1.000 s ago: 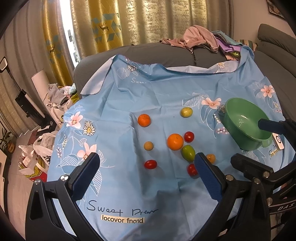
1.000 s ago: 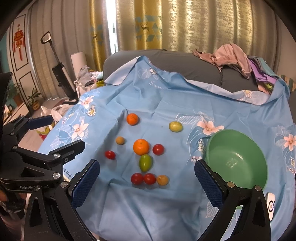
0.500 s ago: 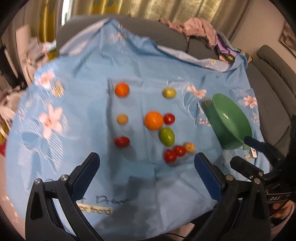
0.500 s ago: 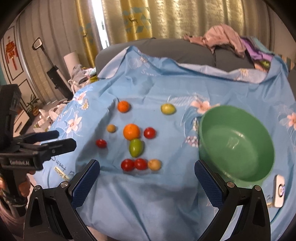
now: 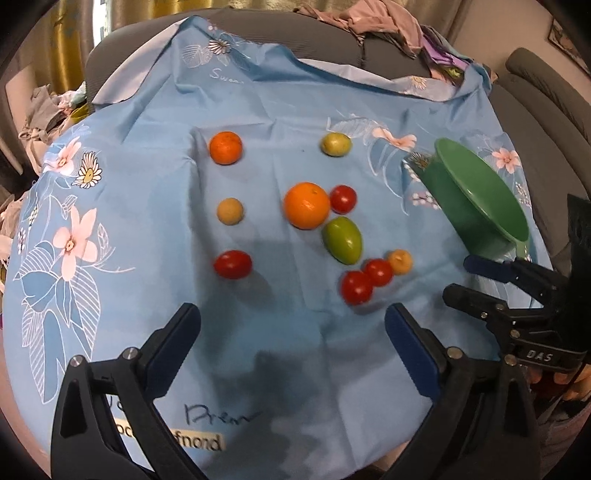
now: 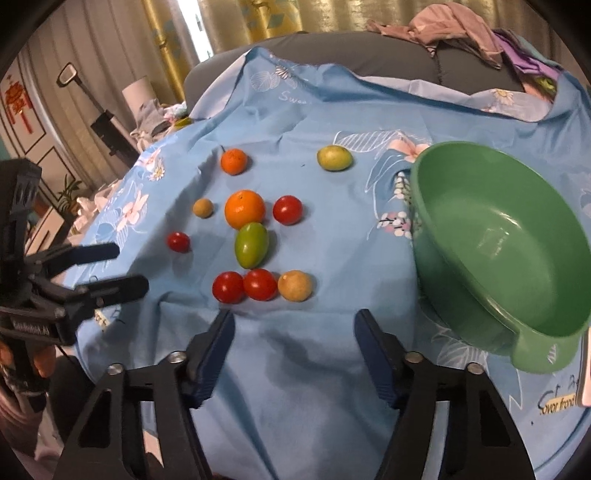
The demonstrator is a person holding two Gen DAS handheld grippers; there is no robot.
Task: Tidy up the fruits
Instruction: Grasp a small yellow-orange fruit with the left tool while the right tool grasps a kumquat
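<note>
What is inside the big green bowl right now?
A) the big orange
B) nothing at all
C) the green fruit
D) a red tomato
B: the right wrist view looks straight into the green bowl and shows only its bare inside, while the big orange and the other fruits lie on the blue cloth beside it.

Home living room — grey sofa (image 6: 369, 55), gold curtains (image 6: 280, 18), strewn laundry (image 6: 454, 26).

Glossy plastic bowl (image 6: 495, 258), matt cloth (image 6: 303, 387)
</note>
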